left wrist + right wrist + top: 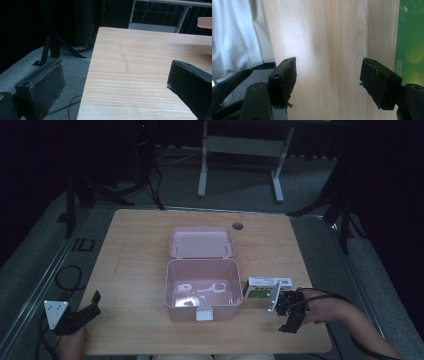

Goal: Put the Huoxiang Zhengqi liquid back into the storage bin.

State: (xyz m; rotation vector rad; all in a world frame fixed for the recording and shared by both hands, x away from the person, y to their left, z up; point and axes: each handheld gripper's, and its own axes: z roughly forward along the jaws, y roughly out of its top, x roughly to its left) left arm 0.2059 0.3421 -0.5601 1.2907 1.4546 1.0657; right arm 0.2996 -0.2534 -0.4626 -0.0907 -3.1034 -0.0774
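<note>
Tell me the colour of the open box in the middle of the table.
Pale pink: the box, best seen in the high view.

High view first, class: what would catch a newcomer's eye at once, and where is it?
The open pink box at the middle of the wooden table, its lid flung back toward the far edge. Just right of it lies a small green and white carton, with the right tool close beside it, jaws apart around nothing. The left tool waits open at the near left corner.
</note>
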